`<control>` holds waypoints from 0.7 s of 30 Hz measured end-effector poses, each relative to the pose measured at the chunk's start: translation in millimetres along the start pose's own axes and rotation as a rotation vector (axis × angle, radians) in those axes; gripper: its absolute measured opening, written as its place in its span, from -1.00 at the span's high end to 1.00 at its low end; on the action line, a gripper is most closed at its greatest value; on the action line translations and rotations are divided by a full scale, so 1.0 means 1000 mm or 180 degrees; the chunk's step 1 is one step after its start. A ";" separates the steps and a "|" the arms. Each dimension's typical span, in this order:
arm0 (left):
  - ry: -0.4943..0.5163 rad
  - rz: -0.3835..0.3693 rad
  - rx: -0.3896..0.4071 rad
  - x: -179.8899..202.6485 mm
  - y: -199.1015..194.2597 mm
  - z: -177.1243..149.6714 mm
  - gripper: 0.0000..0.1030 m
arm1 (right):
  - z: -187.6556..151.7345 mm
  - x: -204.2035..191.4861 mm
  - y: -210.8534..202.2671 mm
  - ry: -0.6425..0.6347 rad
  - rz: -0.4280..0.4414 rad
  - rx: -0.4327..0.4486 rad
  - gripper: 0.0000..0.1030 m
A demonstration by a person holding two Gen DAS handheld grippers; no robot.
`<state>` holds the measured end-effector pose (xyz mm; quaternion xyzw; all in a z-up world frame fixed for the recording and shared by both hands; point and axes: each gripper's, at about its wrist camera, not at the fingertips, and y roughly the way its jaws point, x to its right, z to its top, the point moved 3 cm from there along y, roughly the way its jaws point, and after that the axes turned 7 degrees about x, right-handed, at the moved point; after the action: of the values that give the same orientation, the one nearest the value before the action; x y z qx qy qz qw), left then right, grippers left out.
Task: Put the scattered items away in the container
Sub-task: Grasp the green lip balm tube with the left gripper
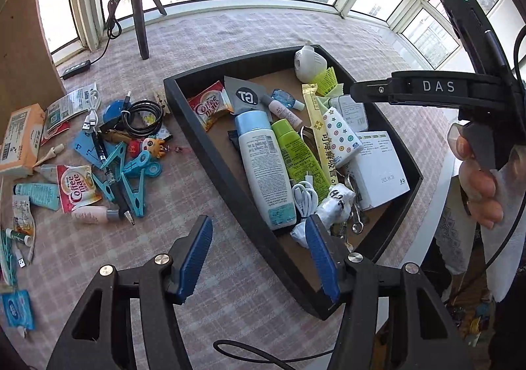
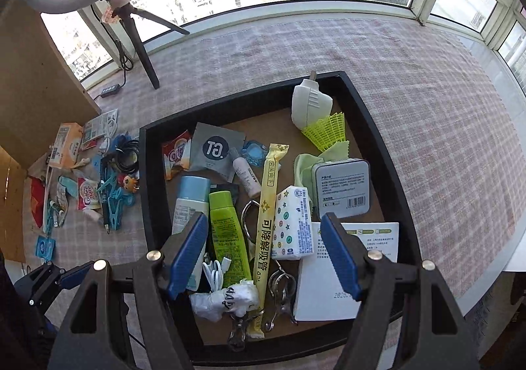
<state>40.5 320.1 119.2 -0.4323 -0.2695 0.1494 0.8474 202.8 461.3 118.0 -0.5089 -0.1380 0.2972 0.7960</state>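
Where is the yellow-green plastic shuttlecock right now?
Yellow-green plastic shuttlecock: far right corner of the black tray, against the white plug-in device, above the green cloth.

A tray [image 2: 368,113] is set on a tablecloth [image 2: 427,80], with a pile of scattered items to its left. In the tray, a shuttlecock [image 2: 325,133] is lodged in the far right corner, under a plug-in device [image 2: 309,103]. A tin [image 2: 342,187] lies in front of the shuttlecock, and a box [image 2: 332,278] lies nearer still. Two bottles [image 2: 227,232] lie side by side by the left wall. Among the pile, clothespins [image 1: 131,172] are found nearer than a coiled cable [image 1: 143,116]. A tripod [image 1: 139,8] stands beyond the pile.
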 end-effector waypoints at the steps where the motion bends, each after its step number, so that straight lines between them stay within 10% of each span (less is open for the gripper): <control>1: -0.0048 0.0050 0.0011 -0.011 -0.002 -0.002 -0.08 | 0.000 -0.008 0.001 -0.0031 0.0026 -0.0002 -0.36; 21: -0.1506 0.1040 0.0206 -0.252 -0.061 -0.064 -0.08 | 0.000 -0.198 0.033 -0.0835 0.0762 -0.0143 -0.36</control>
<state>-125.0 120.8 55.4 -0.3959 -0.3815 0.3892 0.7391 36.5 349.9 105.4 -0.4961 -0.1858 0.4506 0.7186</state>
